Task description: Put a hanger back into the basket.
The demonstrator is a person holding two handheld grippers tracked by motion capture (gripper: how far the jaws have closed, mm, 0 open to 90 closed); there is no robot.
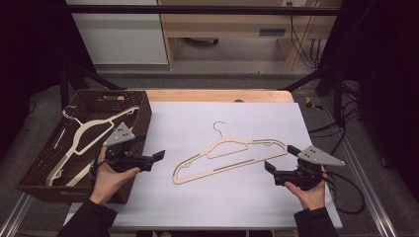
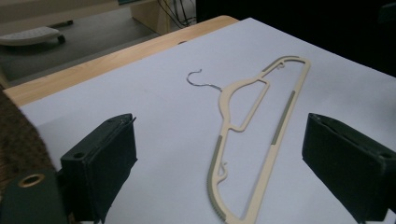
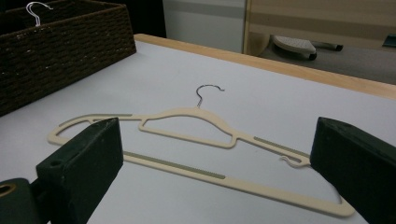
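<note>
A cream hanger [image 1: 227, 168] with a metal hook lies flat on the white sheet [image 1: 217, 197], near the table's middle. My left gripper [image 1: 149, 147] is open beside the basket's right wall, with its jaws pointing at the hanger's left end. In the left gripper view the hanger [image 2: 227, 102] lies ahead of the gripper [image 2: 219, 126], whose wide jaws hold nothing. My right gripper [image 1: 281, 158] is open at the hanger's right end. In the right gripper view the hanger [image 3: 187, 113] runs across between the spread jaws of the gripper [image 3: 219, 128], untouched.
A dark wicker basket [image 1: 143, 113] stands at the table's left and holds another cream hanger [image 1: 84, 131]. Its wall [image 3: 60, 46] appears at the upper left of the right gripper view. The wooden table edge [image 1: 212, 95] runs along the back. Cables trail at the right.
</note>
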